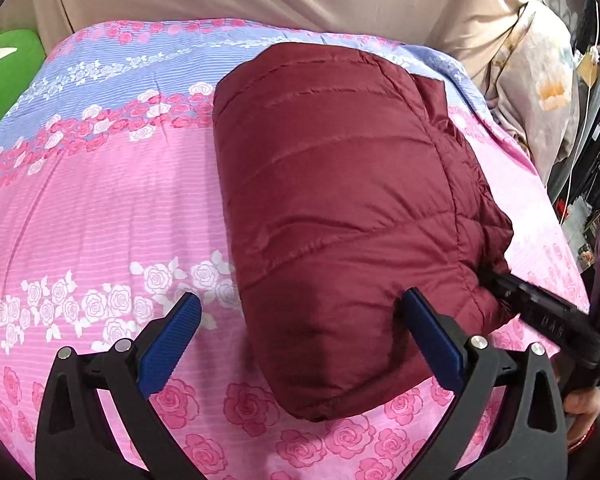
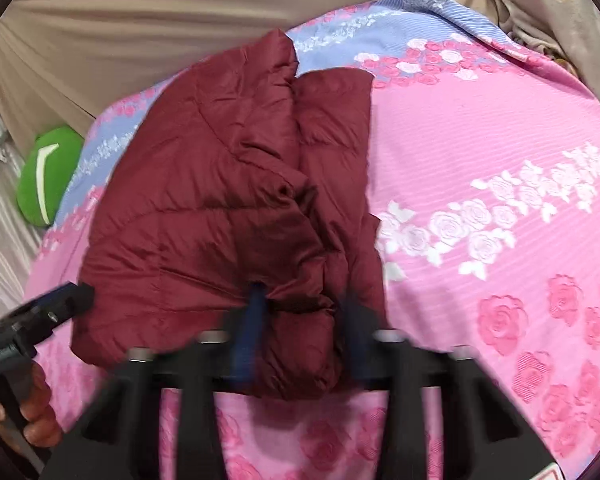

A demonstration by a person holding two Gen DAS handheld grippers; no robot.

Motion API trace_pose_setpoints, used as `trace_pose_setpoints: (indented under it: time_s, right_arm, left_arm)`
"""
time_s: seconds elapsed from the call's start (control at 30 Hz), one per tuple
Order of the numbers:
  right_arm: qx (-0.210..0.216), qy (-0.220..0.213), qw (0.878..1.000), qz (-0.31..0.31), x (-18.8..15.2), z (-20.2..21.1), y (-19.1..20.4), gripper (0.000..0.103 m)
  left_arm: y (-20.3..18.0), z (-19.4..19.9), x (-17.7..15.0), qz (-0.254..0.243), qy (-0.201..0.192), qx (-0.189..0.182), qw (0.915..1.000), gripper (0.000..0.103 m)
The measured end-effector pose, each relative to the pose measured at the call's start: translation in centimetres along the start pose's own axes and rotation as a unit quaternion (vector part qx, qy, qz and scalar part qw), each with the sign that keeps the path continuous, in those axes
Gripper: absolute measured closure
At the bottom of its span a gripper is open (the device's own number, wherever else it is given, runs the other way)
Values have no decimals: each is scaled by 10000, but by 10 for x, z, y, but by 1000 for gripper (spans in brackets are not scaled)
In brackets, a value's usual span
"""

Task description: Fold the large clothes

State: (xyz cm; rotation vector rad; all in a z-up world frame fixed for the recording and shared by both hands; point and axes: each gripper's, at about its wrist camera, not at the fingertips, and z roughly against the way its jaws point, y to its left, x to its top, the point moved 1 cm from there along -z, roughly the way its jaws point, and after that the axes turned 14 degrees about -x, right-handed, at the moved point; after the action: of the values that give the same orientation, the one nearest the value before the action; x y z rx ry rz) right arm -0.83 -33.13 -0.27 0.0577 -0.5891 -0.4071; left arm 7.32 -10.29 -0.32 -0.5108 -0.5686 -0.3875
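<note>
Left gripper (image 1: 300,332): 2 blue-padded fingers spread wide, nothing pinched between them. A hand (image 2: 28,408) wraps its handle, seen low at the edge of the right wrist view.

Right gripper (image 2: 304,340): motion-blurred; fingers drawn closer together, with dark red cloth bunched between them. A hand (image 1: 580,404) grips its handle, partly visible in the left wrist view.

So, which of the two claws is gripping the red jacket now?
The right claw: its blurred blue fingers pinch the near edge of the red jacket. The left claw is wide open, holding nothing.
</note>
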Motion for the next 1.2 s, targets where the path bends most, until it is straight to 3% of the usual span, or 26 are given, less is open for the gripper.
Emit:
trace_pose_setpoints:
  time_s: [0.1, 0.17, 0.3, 0.47, 0.53, 0.6, 0.67, 0.8, 1.0, 1.2]
  right_arm:
    - [-18, -546, 9985, -87, 8, 29, -2, 97]
    - [-62, -684, 9976, -66, 10, 40, -4, 97]
    - [-398, -52, 9990, 194, -2, -1, -2, 93]
    - [-604, 29, 9976, 327, -8, -7, 6, 88]
    - [-630, 12, 9977, 263, -5, 0, 4, 81]
    - [-652, -99, 9978, 80, -3, 8, -3, 55]
    - [-530, -101, 9985, -79, 2, 9, -10, 47]
    - [-207, 200, 9993, -252, 2, -5, -16, 44]
    - [-103, 364, 9991, -201, 2, -19, -13, 32]
    - [98, 519, 9983, -236, 5, -32, -15, 28]
  left_arm:
    - [-4, 0, 0, -76, -11, 28, 10000, 5]
    - [-6, -2, -1, -93, -3, 6, 10000, 5]
    - [-6, -11, -2, -35, 120, -68, 9999, 5]
    - [-8, -16, -4, -90, 171, 33, 9998, 5]
    - [-8, -16, -4, -102, 157, 64, 9998, 5]
    - [-8, -16, -3, -105, 140, 93, 9998, 5]
    - [-8, -17, -3, -90, 153, 85, 9998, 5]
    - [-9, -21, -2, -87, 204, 57, 9997, 5]
    - [-8, -22, 5, -13, 229, -22, 9997, 5]
    - [-2, -32, 12, 110, 331, -148, 9993, 5]
